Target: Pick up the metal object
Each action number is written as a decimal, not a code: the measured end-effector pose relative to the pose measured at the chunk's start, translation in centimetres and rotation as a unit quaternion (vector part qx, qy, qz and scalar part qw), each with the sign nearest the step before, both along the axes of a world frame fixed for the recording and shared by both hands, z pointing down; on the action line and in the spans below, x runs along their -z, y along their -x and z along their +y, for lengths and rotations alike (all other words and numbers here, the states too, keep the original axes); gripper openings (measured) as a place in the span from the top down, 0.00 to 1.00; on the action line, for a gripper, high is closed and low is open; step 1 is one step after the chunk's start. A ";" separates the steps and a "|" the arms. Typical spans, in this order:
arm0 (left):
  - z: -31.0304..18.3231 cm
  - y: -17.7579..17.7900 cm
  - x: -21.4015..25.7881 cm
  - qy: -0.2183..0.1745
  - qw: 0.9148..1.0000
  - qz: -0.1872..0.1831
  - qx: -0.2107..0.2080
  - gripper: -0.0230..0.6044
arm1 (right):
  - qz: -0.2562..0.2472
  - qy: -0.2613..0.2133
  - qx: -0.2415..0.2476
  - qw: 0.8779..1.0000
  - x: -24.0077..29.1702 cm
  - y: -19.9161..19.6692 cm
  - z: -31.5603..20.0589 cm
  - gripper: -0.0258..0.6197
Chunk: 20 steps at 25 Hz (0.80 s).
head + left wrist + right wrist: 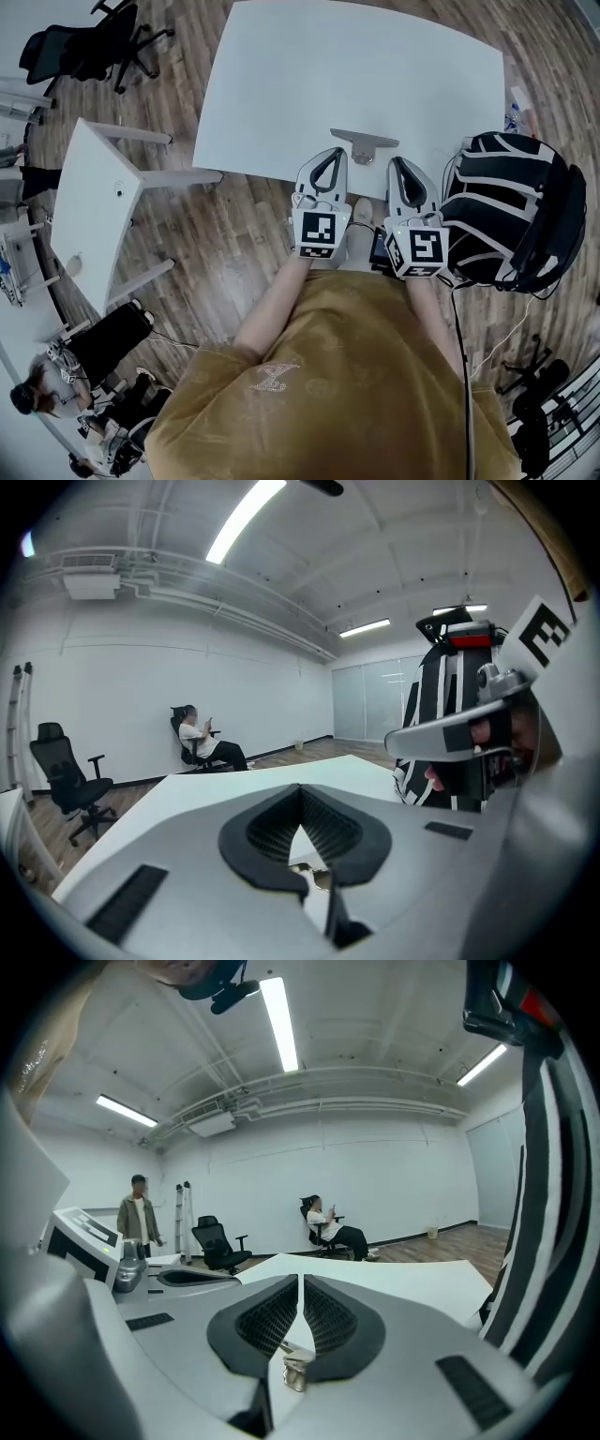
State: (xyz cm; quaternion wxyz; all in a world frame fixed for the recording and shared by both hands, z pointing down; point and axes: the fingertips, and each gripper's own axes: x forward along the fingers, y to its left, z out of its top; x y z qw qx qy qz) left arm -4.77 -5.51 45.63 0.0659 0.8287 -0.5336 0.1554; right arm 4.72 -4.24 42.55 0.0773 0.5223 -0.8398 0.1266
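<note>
The metal object is a flat grey T-shaped piece lying at the near edge of the white table. My left gripper hangs just left of it and my right gripper just right of it, both over the floor at the table's edge. Neither touches the piece. In the left gripper view the left gripper has its jaws closed tip to tip with nothing between them. The right gripper looks the same in its own view. The metal piece does not show in either gripper view.
A black-and-white striped chair stands close on the right. A second white table is at the left, with a black office chair behind it. A person sits far off; another stands.
</note>
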 end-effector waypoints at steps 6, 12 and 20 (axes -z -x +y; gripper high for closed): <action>-0.8 -0.5 -1.4 0.010 1.000 -0.005 -0.004 0.95 | -0.039 0.040 -0.005 0.998 -2.1 -0.4 -0.8 0.94; -1.6 -0.6 -2.7 0.019 1.000 -0.008 -0.007 0.95 | -0.069 0.085 -0.005 0.994 -4.4 -0.4 -1.4 0.94; -2.4 -0.7 -4.3 0.034 0.999 -0.006 -0.014 0.95 | -0.117 0.144 -0.014 0.983 -6.8 -0.5 -2.3 0.94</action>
